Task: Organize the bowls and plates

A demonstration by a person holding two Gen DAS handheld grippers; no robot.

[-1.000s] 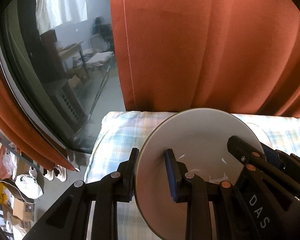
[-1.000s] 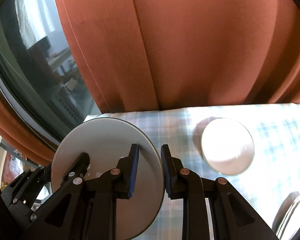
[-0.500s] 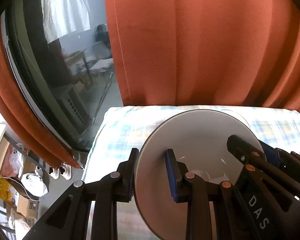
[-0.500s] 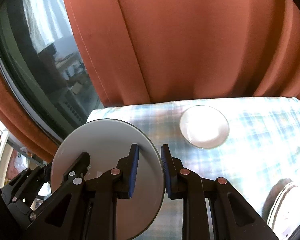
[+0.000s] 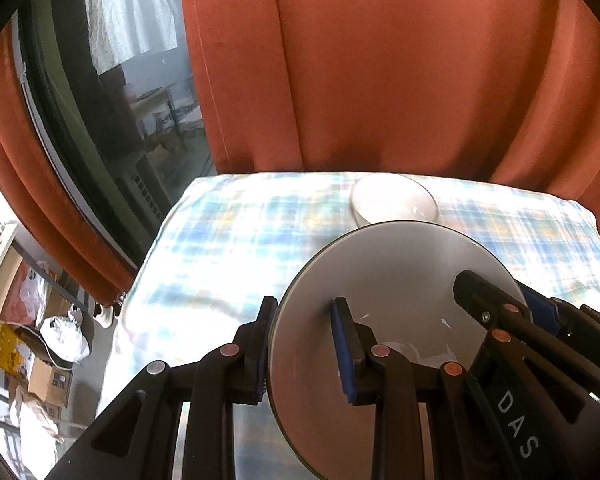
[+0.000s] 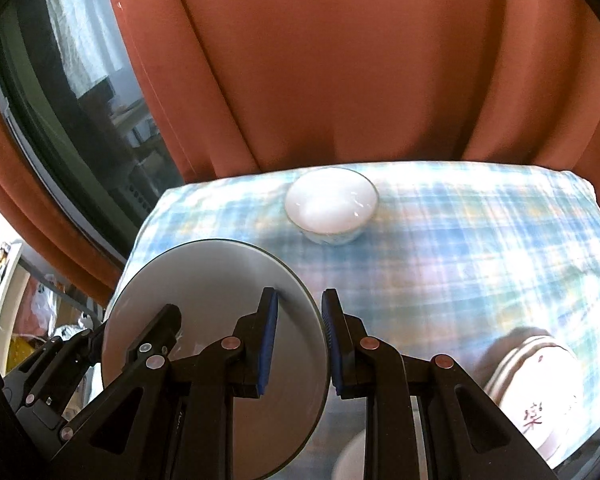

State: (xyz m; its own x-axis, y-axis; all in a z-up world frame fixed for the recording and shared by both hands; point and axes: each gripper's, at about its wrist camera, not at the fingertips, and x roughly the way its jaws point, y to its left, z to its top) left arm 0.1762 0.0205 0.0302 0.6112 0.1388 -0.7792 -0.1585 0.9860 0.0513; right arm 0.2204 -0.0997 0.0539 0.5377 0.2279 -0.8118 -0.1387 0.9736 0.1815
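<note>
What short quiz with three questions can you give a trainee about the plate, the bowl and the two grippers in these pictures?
1. True or false: the grey plate lies flat on the checked tablecloth.
2. Which grippers clamp the plate? A) only the left gripper B) only the right gripper C) both
3. Fill in: beyond the plate, near the orange curtain, stands a white ____.

Key: 1 false, it is held up on edge by its rim. 2 C, one on each side. 3 bowl.
</note>
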